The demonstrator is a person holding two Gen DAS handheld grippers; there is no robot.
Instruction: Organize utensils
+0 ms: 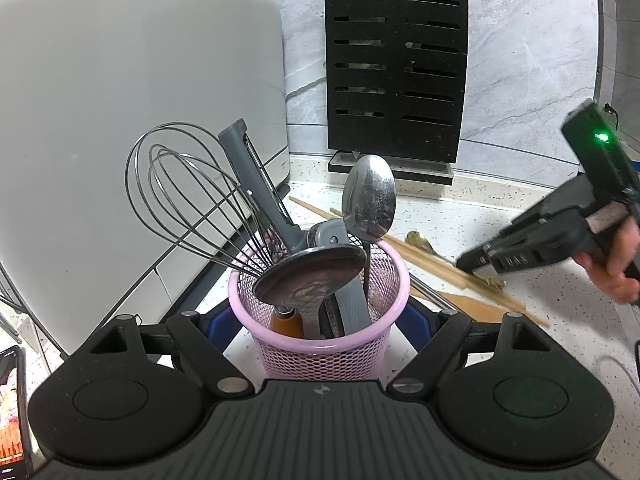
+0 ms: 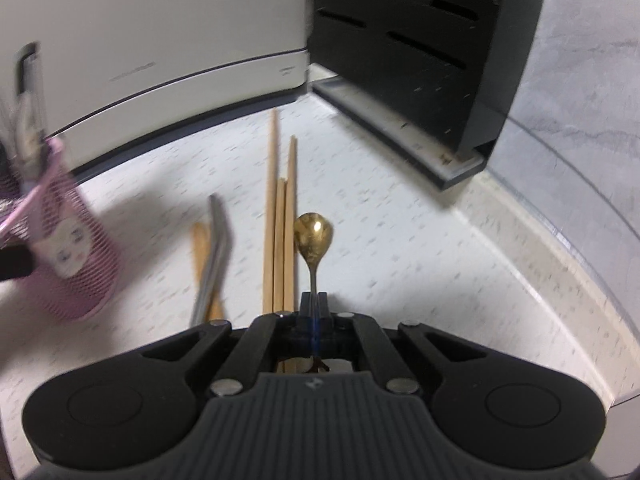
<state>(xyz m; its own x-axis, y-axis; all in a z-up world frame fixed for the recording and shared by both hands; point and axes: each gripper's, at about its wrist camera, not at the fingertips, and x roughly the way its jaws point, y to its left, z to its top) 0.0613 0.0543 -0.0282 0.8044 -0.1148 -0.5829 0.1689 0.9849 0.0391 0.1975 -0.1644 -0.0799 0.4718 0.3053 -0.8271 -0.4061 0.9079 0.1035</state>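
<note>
Left tongs (image 1: 320, 320) clamped on the pink mesh utensil cup (image 1: 320, 344), one blue pad on each side of its wall; cup upright on the speckled white bench (image 1: 500, 216). In the cup: wire whisk (image 1: 192, 196), grey-handled peeler (image 1: 256, 184), steel spoon (image 1: 370, 198) bowl-up, dark round ladle bowl (image 1: 312, 276) lying across the rim, an orange-brown handle low inside.

Right tongs (image 2: 315, 300) fully closed on the thin stem of a small gold spoon (image 2: 314, 234); spoon bowl points away from the camera, above the bench surface. Right-wrist view is motion-blurred. From the left view a hand (image 1: 616, 272) grips the right tool, which sits to the right of the cup, tips low over the loose utensils.

Loose on the bench beside the gold spoon: wooden chopsticks (image 2: 280, 216) lying roughly parallel; further left a bent metal straw (image 2: 214, 252) over a flat wooden piece (image 2: 200, 240).

Behind: white appliance (image 1: 140, 100), black slotted knife block (image 1: 396, 68) against the grey marbled wall. Phone (image 1: 12, 408) with lit screen at lower left edge
</note>
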